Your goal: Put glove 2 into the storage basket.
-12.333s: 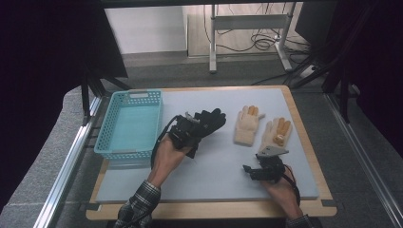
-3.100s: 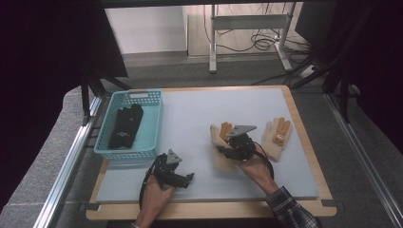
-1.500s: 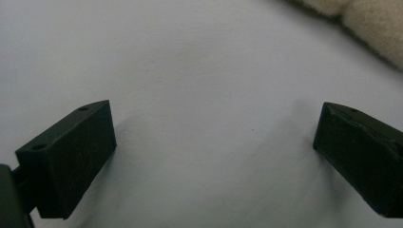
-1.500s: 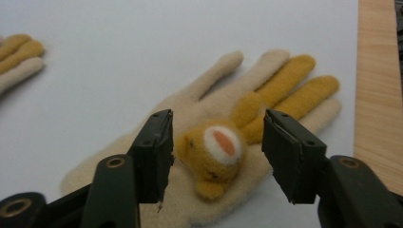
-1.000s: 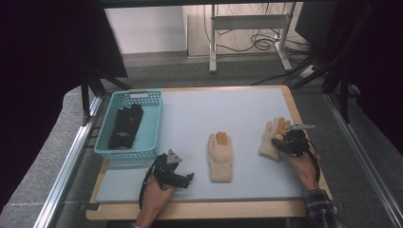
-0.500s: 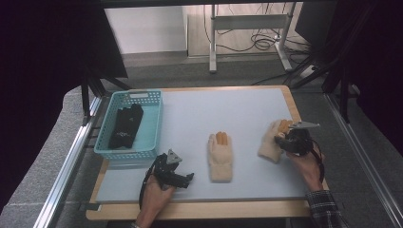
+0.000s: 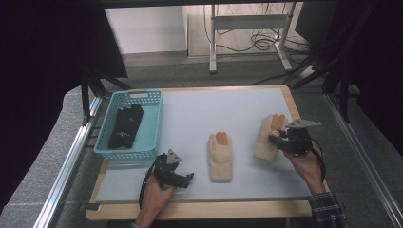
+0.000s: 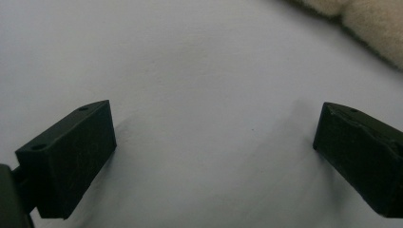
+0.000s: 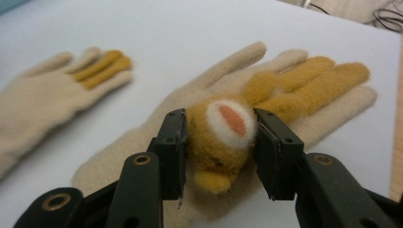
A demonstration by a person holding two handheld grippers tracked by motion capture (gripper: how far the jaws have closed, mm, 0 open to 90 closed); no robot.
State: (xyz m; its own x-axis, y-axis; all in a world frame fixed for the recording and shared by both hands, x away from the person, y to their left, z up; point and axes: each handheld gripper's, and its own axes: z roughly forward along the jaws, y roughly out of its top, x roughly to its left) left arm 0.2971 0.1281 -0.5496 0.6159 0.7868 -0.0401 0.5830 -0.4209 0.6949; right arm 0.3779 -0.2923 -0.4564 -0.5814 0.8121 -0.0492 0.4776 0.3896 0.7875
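My right gripper (image 9: 219, 142) is shut on a fuzzy orange bear head (image 9: 223, 124) sewn onto a cream glove with orange fingers (image 9: 304, 83). In the high view this glove (image 7: 264, 142) lies at the right of the mat with the right gripper (image 7: 275, 138) at its middle. A second cream glove (image 7: 221, 154) (image 9: 52, 97) lies flat at the mat's centre. My left gripper (image 7: 184, 179) rests low at the front left, open over bare mat (image 8: 214, 147), with that glove's edge (image 8: 375, 26) just beyond it.
A teal basket (image 7: 124, 151) at the left holds black gloves (image 7: 126, 126). The pale mat (image 7: 228, 107) lies on a wooden board whose edges run close on the right and front. Dark frame posts stand at the back corners.
My right gripper has risen a little and come slightly toward the person, its jaws staying on the glove's bear head. The left gripper and the centre glove have not moved.
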